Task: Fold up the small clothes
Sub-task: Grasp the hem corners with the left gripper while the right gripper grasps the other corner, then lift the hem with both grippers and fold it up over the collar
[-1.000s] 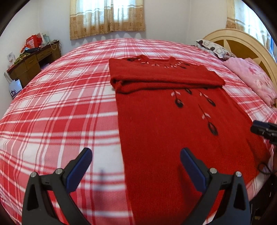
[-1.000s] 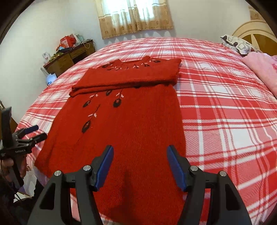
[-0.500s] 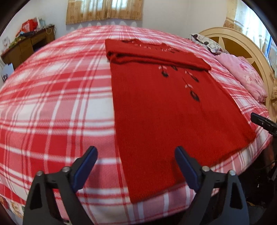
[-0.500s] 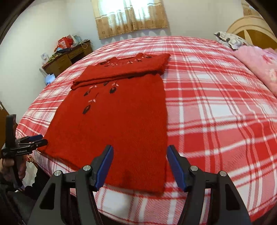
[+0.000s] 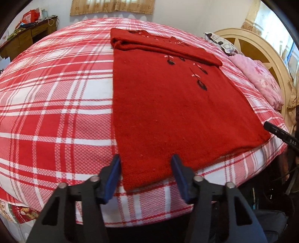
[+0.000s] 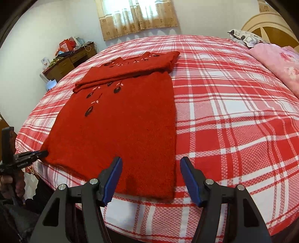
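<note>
One red knitted sweater (image 5: 168,104) lies flat on a red-and-white plaid bedspread (image 5: 56,112), its sleeves folded across the chest and its hem reaching the bed's near edge. Two grippers flank that hem, one at each bottom corner. The left gripper (image 5: 145,175) hovers with jaws apart around the left corner; the right gripper (image 6: 151,177) hovers likewise, jaws apart around the right corner, gripping nothing. Wide stretches of bare bedspread lie on either side of the garment. One pink quilt (image 6: 280,63) and one patterned pillow (image 6: 244,38) sit by the cream headboard (image 5: 261,54), well apart from the sweater. A cluttered wooden desk (image 6: 65,63) stands against the wall, beneath a curtained window (image 6: 138,16).
</note>
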Demonstrator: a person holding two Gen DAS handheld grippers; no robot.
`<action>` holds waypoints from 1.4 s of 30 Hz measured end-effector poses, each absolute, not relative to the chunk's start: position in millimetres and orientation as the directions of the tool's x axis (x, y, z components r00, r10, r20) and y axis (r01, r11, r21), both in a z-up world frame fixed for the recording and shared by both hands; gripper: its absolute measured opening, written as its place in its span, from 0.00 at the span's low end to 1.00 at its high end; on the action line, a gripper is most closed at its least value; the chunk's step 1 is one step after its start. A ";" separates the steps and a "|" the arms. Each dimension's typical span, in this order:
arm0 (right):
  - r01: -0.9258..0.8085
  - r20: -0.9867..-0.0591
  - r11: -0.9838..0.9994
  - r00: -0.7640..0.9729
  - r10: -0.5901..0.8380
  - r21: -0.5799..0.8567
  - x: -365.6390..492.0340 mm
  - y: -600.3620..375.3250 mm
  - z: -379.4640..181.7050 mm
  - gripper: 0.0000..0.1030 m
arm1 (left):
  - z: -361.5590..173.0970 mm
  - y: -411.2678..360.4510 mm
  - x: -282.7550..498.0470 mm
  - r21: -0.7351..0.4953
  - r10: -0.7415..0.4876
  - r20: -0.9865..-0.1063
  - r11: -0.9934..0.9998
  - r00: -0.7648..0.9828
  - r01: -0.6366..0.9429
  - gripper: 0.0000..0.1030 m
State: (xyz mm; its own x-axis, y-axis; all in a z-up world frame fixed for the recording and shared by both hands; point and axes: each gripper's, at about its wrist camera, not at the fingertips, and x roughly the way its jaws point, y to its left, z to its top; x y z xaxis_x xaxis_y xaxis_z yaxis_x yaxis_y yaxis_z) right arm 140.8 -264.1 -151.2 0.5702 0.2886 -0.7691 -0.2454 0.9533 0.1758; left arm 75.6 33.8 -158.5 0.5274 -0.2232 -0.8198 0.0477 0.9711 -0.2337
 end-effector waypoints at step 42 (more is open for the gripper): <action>-0.289 -0.528 0.903 0.737 0.422 0.317 141.6 -286.8 -85.4 0.06 | -96.3 62.6 98.5 -0.353 -0.352 -0.666 0.925 0.658 0.138 0.09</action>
State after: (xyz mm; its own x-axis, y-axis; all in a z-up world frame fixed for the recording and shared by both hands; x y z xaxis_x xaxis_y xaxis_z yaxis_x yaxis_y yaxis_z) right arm 141.6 -286.8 -85.4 0.7372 0.4216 -0.5279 -0.2893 0.9031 0.3173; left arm 98.5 62.6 -96.3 0.6581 -0.3519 -0.6657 0.1378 0.9254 -0.3530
